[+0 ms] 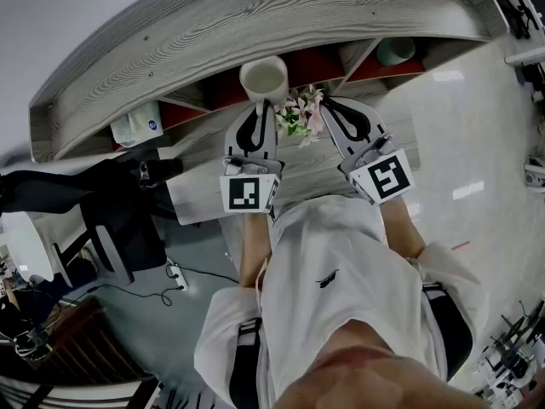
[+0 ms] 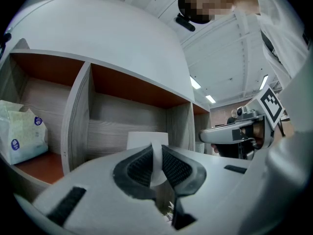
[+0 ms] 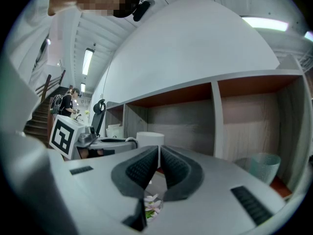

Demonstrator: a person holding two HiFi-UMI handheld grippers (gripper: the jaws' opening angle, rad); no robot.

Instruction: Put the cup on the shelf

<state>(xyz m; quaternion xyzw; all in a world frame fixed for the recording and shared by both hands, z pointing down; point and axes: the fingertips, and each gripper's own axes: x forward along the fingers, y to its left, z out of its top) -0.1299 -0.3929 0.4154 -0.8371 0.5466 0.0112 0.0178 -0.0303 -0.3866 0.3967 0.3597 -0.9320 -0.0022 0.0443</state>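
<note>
A cream cup (image 1: 265,79) hangs in front of the middle compartments of the grey wooden shelf (image 1: 255,15). My left gripper (image 1: 260,106) is shut on the cup's wall. In the left gripper view the cup (image 2: 146,138) rises just beyond the jaws, with its thin white edge pinched between the pads (image 2: 142,166). My right gripper (image 1: 329,103) is level with it to the right, shut with nothing between its fingers (image 3: 172,166). The right gripper view also shows the cup (image 3: 149,138) to the left.
Pink and white flowers (image 1: 298,114) sit between and below the two grippers. A teal cup (image 1: 394,51) stands in a right-hand compartment. A tissue pack (image 1: 136,127) lies in a left-hand one. A black office chair (image 1: 111,220) is at the left.
</note>
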